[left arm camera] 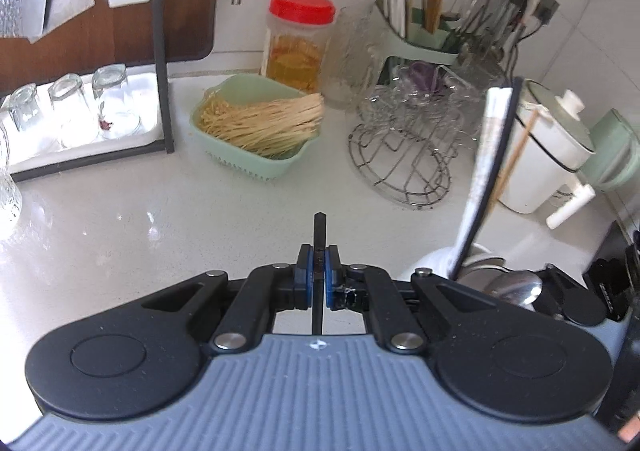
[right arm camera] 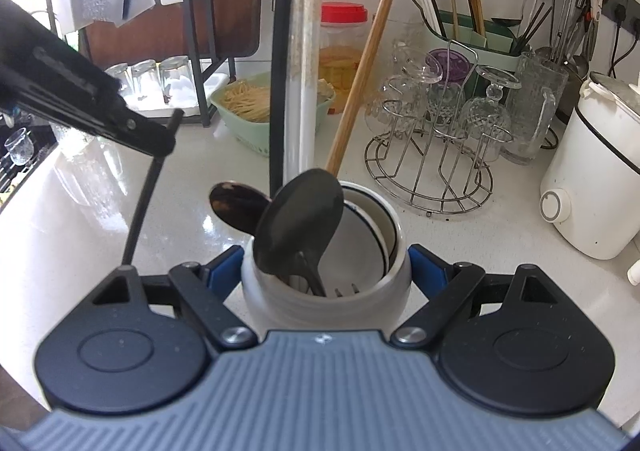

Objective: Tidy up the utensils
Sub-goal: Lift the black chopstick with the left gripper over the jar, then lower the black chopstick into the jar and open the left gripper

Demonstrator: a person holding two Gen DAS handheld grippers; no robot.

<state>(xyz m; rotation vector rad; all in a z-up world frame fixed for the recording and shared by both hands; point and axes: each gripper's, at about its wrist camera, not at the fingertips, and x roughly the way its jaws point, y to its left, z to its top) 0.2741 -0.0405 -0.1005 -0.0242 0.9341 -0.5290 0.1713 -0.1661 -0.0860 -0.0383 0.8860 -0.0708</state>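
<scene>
My left fingers [left arm camera: 319,265] clench a thin black utensil [left arm camera: 320,229]; my right fingers [right arm camera: 326,271] grasp the white utensil jar [right arm camera: 288,291]. Glass rack [right arm camera: 432,155] at one o'clock on the white desk [right arm camera: 160,219].

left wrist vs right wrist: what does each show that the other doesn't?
Left wrist only: the left tool from behind, pads shut on a thin black utensil handle.

Right wrist only: the right tool clamping the white utensil crock, and the black ladle inside.

Both: the red-lidded jar, green noodle basket and wire glass rack.
</scene>
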